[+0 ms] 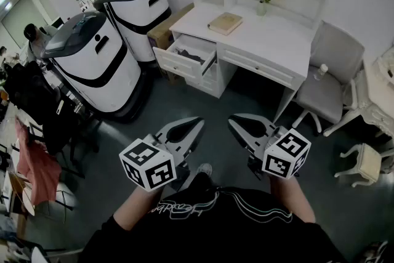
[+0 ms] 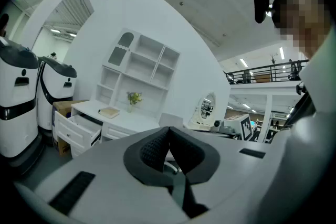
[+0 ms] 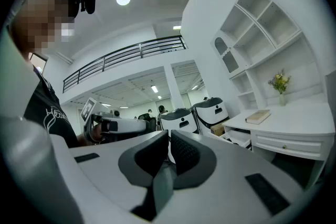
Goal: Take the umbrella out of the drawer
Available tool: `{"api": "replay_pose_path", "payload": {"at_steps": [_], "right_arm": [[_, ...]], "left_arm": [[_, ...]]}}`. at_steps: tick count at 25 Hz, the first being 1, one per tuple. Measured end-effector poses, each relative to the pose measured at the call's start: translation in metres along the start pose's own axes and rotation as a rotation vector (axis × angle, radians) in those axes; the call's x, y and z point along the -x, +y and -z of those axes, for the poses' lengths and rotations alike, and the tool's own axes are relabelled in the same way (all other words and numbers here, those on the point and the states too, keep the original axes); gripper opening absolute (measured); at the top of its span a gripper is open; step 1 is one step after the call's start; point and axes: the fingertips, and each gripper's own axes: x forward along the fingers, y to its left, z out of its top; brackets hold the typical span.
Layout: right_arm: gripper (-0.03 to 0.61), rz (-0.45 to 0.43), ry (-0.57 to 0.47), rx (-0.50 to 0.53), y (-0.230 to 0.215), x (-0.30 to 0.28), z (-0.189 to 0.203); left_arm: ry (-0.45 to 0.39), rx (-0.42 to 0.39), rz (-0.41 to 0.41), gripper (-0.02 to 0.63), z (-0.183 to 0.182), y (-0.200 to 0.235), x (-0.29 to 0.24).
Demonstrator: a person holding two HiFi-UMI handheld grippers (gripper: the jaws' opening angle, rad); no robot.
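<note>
Fingers (image 2: 152, 150) meet on both grippers (image 1: 197, 123) (image 1: 234, 121); desk's (image 1: 271, 40) drawer (image 1: 183, 63) open across grey floor (image 1: 178, 101).

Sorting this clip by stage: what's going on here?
A person stands back from the white desk, holding the left gripper and the right gripper out in front. Both have their fingers shut with nothing between them. The desk's left drawer is pulled open, and a dark thing lies inside, too small to identify. Neither gripper has reached the drawer, so nothing has been taken out yet.
</note>
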Motion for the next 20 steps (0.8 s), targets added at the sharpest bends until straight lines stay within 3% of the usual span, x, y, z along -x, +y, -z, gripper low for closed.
{"api": "replay_pose_path", "payload": {"at_steps": [10,20], "right_arm": [[0.051,0.012,0.002,-0.013,-0.018,-0.018,0.003],[0.051,0.001,0.032,-0.009,-0.085,-0.098,0.008]], "left_arm": [[-0.001,0.002,0.011,0.02,0.001,0.025,-0.005],[-0.015,0.054,-0.007,0.02,-0.006,0.124,-0.045]]}}
